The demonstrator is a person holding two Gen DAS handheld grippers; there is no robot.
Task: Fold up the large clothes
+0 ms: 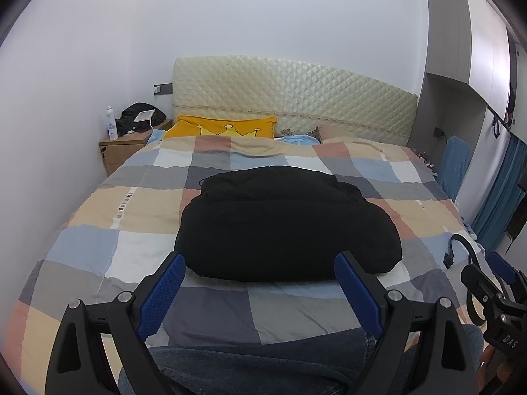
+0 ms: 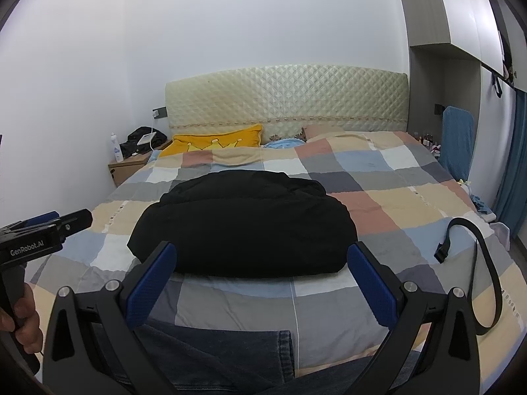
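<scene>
A black garment [image 1: 286, 223] [image 2: 243, 227] lies folded into a thick bundle in the middle of a checked duvet [image 1: 98, 230] [image 2: 411, 204]. My left gripper [image 1: 260, 258] hovers over the bed's near edge, just short of the bundle, its blue pads wide apart and empty. It shows again at the left edge of the right wrist view [image 2: 70, 216], held by a hand [image 2: 23, 326]. My right gripper [image 2: 262, 247] is open the same way in front of the bundle, touching nothing. Part of it appears at the right edge of the left wrist view [image 1: 494, 283].
A black strap [image 2: 474, 253] [image 1: 461, 243] curls on the duvet's right side. A yellow pillow [image 1: 224, 126] leans on the quilted headboard [image 1: 296, 98]. A bedside table [image 1: 122, 148] with a bottle and dark bag stands at the back left. Wardrobe and blue curtain [image 1: 500, 191] line the right. Jeans-clad legs [image 2: 230, 355] are below.
</scene>
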